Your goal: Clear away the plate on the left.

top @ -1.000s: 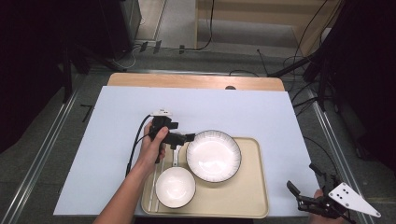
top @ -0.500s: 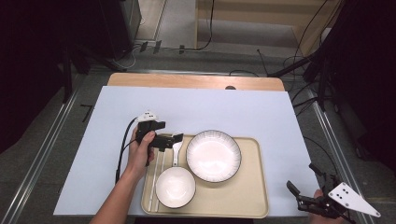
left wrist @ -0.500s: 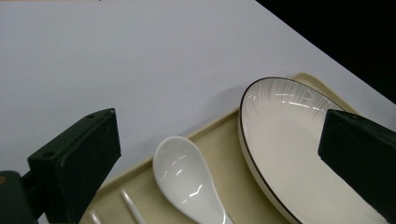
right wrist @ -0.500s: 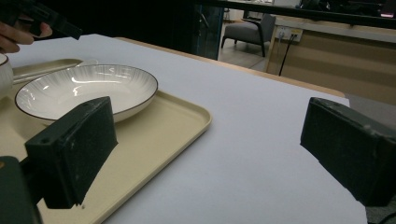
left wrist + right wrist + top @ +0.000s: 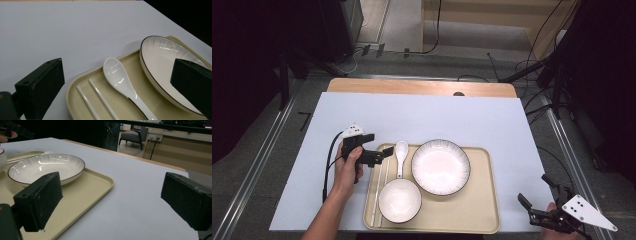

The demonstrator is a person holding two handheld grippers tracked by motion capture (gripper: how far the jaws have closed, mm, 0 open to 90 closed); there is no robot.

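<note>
Leftward and back goes the left tongs (image 5: 382,156); a second ago they sat up against the big plate's rim, and now they hang at the tray's (image 5: 492,200) top-left corner, jaws spread wide with nothing between them. In the left gripper view the white spoon (image 5: 120,80) lies straight ahead between those jaws, bowl pointing away, with the pair of white chopsticks (image 5: 96,100) just beside it on the tray. The striped plate (image 5: 441,166) sits to the spoon's right, and the small bowl (image 5: 399,200) rests near the tray's front edge, below the spoon. Over at the counter's (image 5: 437,120) near right corner, the right tongs (image 5: 537,210) have not budged: released, jaws well apart, off the tray and clear of everything.
</note>
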